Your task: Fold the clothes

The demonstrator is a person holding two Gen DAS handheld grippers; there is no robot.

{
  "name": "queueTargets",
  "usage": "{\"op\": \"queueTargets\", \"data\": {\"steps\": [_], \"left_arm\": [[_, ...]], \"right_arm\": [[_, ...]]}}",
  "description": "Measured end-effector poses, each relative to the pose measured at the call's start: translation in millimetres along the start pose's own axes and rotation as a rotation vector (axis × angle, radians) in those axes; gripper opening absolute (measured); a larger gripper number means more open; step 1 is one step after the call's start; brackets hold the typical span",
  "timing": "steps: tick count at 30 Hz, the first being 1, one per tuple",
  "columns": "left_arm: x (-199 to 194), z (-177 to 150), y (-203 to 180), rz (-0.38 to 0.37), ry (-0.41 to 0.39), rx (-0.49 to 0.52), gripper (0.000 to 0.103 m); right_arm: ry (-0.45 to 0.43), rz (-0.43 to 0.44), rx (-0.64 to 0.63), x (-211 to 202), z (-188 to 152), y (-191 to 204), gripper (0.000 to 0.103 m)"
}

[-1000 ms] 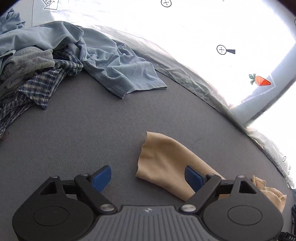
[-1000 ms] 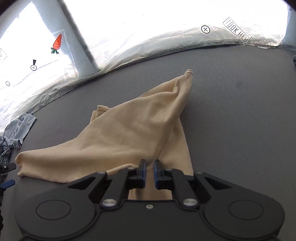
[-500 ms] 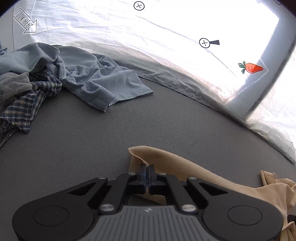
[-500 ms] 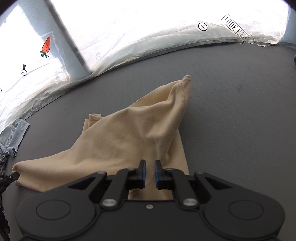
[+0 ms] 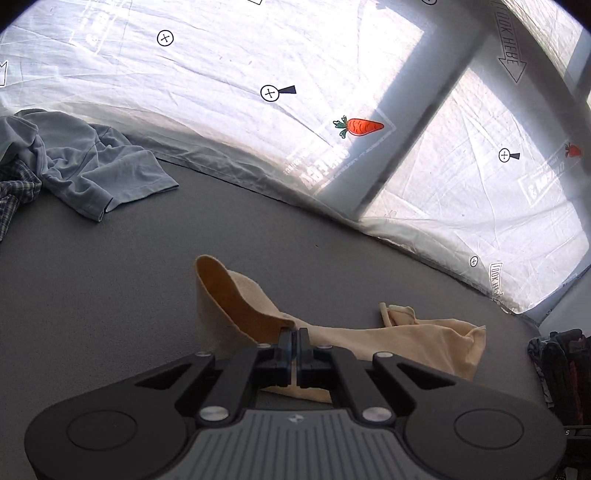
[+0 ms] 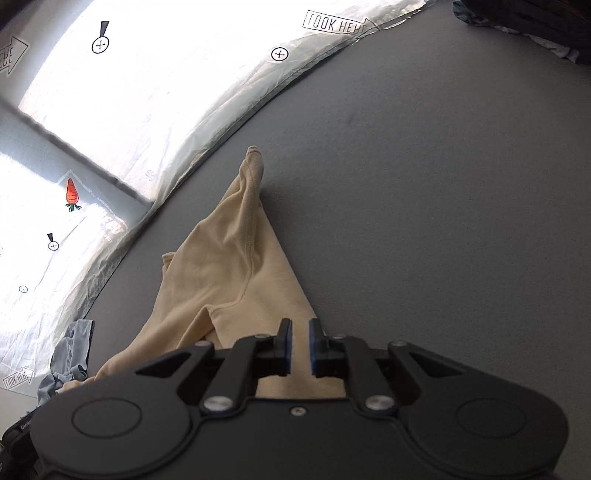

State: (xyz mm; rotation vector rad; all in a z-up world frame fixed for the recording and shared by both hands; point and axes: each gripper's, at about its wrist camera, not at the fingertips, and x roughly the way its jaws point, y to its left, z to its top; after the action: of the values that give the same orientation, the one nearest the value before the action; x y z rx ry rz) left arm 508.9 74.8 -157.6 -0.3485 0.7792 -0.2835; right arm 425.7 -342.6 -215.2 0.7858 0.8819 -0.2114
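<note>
At far left I see a blue garment [image 5: 92,166] heaped on the grey table [image 5: 110,277], beside a plaid one [image 5: 14,195]. Behind, the white sheet [image 5: 221,66] carries a carrot sticker [image 5: 360,126] and mirrored "LOOK HERE" arrows [image 6: 334,24]. My left gripper [image 5: 294,334] is clenched on a raised edge of the beige garment [image 5: 424,339], mid-table. My right gripper [image 6: 300,325] pinches the same cloth, jaws slightly apart. To the right lies open table up to dark clothes [image 5: 561,362].
</note>
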Motion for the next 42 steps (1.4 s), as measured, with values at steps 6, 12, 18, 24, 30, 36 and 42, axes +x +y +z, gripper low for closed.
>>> {"op": "queueTargets", "data": {"steps": [6, 12, 18, 24, 30, 36, 42], "left_arm": [[-8, -52, -91, -0.217, 0.14, 0.175, 0.001], [27, -135, -131, -0.321, 0.55, 0.139, 0.012], [14, -144, -135, -0.314, 0.53, 0.18, 0.044], [8, -124, -102, -0.213, 0.482, 0.101, 0.051], [-1, -106, -59, -0.117, 0.442, -0.015, 0.051], [-8, -101, -38, -0.098, 0.404, -0.091, 0.051], [-21, -110, -40, -0.104, 0.394, -0.098, 0.052]], "right_arm": [[-0.032, 0.079, 0.138, -26, -2, -23, 0.011], [-0.023, 0.107, 0.131, -54, -14, -34, 0.013], [0.052, 0.164, 0.15, -52, -34, -43, 0.021], [0.087, 0.26, 0.094, -30, -38, -15, 0.043], [0.075, 0.223, -0.322, -12, -54, 50, 0.053], [0.145, 0.187, -0.635, 10, -82, 79, 0.052], [0.191, 0.218, -0.569, -2, -83, 66, 0.003]]}}
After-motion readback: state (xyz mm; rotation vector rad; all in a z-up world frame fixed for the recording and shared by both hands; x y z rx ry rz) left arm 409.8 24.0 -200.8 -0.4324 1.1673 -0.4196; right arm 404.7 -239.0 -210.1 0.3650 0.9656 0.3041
